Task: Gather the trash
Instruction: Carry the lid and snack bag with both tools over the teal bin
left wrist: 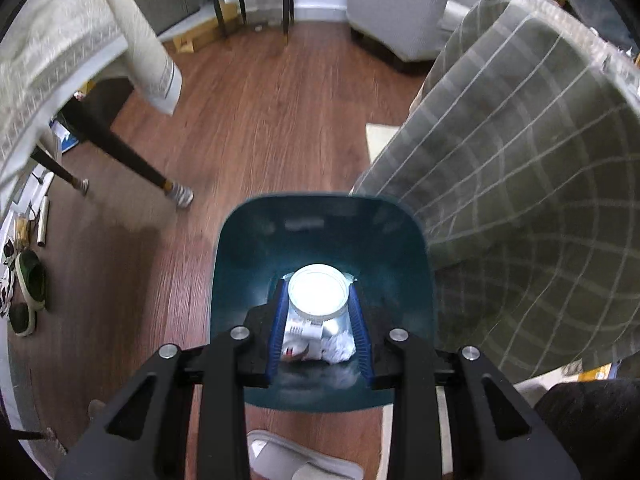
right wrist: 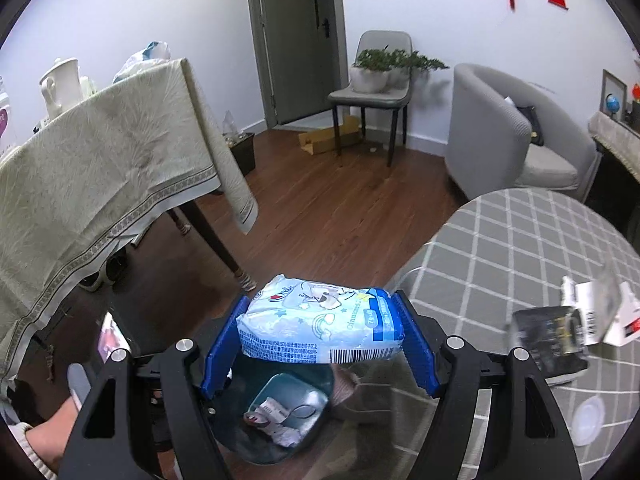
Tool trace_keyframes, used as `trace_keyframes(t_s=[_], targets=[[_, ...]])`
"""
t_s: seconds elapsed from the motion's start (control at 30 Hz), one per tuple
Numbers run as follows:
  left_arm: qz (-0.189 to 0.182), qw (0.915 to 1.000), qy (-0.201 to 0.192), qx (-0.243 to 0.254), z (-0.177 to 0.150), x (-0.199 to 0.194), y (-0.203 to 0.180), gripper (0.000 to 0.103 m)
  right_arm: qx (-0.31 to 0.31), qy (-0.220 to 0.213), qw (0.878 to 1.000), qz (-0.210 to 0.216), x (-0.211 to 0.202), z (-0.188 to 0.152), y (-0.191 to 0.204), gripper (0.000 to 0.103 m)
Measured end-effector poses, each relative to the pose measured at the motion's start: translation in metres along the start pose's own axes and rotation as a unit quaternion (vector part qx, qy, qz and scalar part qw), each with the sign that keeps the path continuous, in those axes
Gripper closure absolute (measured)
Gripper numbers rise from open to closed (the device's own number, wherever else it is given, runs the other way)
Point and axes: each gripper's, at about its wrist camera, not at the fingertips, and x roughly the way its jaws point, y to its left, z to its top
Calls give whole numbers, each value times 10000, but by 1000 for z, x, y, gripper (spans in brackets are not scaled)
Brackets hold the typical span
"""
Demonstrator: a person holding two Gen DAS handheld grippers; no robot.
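Left wrist view: left gripper [left wrist: 319, 334] jaws clamped on clear white-lidded plastic jar [left wrist: 318, 294] over teal plastic bin [left wrist: 240, 248], drop step, needs release; right gripper [right wrist: 318, 340] jaws clamped on pale-blue wipes pack [right wrist: 320, 326], next to bin.

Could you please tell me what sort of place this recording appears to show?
Most likely a home living or dining room: a grey upholstered armchair, a table draped in a beige patterned tablecloth, and wood-plank flooring.

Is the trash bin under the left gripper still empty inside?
No. In the left wrist view, crumpled white paper and a wrapper already lie on the bottom of the teal trash bin.
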Motion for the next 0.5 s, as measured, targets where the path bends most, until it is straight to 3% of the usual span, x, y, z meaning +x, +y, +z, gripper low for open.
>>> trace_keyframes(t_s=[0.2,0.5], targets=[[-16,9986,516,-103,-24,28,17,70,-35,208,9997,132,23,-4,19,30],[-104,9975,703,-61,-42,35,29,60,-109,570,9981,228,56,-11,44,30]])
